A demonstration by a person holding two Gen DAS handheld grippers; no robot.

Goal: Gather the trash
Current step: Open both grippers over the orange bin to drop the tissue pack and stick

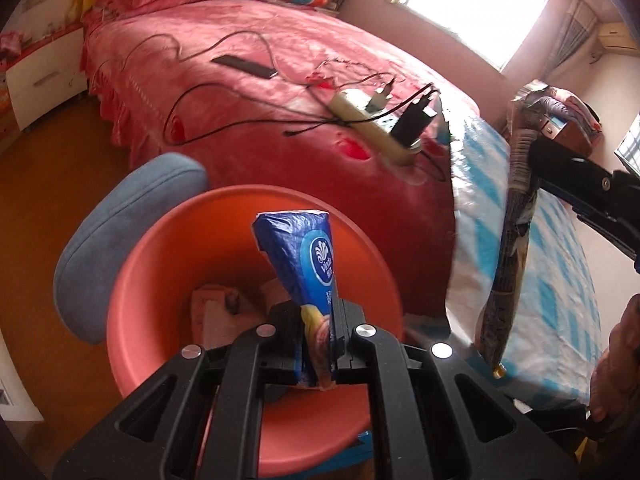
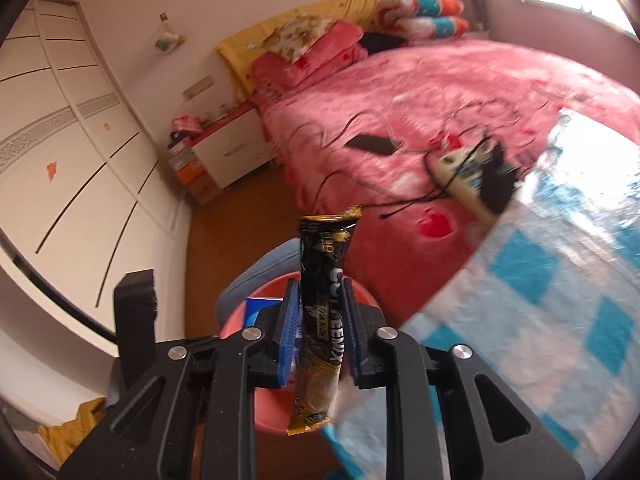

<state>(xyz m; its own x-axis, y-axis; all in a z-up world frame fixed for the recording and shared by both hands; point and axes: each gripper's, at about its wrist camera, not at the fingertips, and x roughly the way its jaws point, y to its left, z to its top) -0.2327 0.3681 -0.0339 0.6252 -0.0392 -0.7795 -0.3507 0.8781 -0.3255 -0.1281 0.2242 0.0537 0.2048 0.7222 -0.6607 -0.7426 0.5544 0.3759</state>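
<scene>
My left gripper (image 1: 316,344) is shut on a blue tissue packet (image 1: 308,264) and holds it upright over an orange-red basin (image 1: 152,264). Crumpled pinkish trash (image 1: 216,312) lies at the basin's bottom. My right gripper (image 2: 318,332) is shut on a long black and gold snack wrapper (image 2: 324,280), held upright above the same basin (image 2: 240,320). The wrapper also shows in the left wrist view (image 1: 512,240), hanging from the right gripper at the right edge. The blue packet (image 2: 260,306) peeks out behind my right gripper's left finger.
The basin sits on a blue-grey cushioned stool (image 1: 100,248) beside a bed with a pink cover (image 1: 260,80). A phone (image 1: 244,66), a power strip (image 1: 372,124) and cables lie on it. A blue-checked plastic sheet (image 1: 560,280) covers the bed's near end. Wardrobes (image 2: 60,120) stand left.
</scene>
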